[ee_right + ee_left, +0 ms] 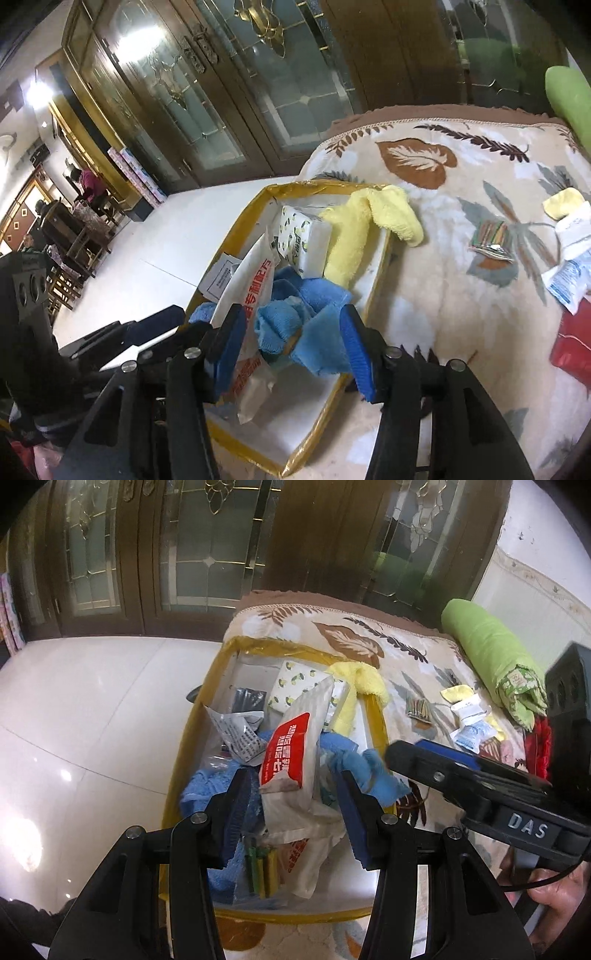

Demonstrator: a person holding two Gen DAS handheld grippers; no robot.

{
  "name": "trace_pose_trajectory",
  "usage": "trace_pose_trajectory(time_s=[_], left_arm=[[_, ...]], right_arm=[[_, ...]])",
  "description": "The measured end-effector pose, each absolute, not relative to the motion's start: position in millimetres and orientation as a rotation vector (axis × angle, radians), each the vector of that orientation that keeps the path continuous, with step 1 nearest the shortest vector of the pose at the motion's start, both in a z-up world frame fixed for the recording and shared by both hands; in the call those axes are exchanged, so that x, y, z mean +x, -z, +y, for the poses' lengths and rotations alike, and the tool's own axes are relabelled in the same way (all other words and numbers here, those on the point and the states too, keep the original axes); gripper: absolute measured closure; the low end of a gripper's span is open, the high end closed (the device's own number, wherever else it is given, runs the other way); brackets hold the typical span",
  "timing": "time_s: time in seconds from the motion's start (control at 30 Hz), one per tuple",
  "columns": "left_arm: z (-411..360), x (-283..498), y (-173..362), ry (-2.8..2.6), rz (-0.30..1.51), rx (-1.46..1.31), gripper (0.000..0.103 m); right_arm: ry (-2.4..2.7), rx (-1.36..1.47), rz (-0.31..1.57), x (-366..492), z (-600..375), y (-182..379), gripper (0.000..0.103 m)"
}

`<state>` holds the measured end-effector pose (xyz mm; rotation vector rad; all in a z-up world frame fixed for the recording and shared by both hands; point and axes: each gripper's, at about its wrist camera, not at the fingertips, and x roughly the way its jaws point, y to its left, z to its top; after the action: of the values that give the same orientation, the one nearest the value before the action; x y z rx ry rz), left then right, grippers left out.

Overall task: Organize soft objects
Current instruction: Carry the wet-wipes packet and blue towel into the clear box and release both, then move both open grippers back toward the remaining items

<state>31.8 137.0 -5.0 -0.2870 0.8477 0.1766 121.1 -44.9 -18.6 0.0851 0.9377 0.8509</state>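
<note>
Yellow-rimmed box (376, 716) on leaf-print blanket (413, 657), both tongs spread wide, gripping nothing.
Left wrist: left tongs (291, 812) straddle red-label packet (291, 753) over blue cloth (207, 786); green bundle (487, 646) lies beyond. Right wrist: right tongs (291, 343) flank the blue cloth (314, 314); yellow towel (369, 229) drapes the box rim (236, 229).

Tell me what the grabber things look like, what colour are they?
Each one is a black frame with round silver bolts and two fingers ending in ridged blue pads. The right gripper, seen from the left camera, has a plate marked DAS and a thin black cable. A bare hand holds it.
</note>
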Motion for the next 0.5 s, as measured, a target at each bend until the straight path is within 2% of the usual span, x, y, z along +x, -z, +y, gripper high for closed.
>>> trace_pose_trajectory(time_s=[0.2, 0.33, 0.5], left_arm=[[130.6, 28.8, -7.4, -0.172, 0.824, -0.273, 0.054], [115.5, 31.8, -6.8, -0.137, 0.835, -0.258, 0.054], [88.9, 38.9, -2.8, -0.094, 0.858, -0.216, 0.054]], right_arm=[[-0.827, 0.170, 0.913, 107.4, -86.0, 13.1, 0.050], [-0.778, 0.253, 0.911, 101.8, -128.3, 14.3, 0.042], [-0.729, 0.350, 0.928, 95.7, -166.2, 23.7, 0.041]])
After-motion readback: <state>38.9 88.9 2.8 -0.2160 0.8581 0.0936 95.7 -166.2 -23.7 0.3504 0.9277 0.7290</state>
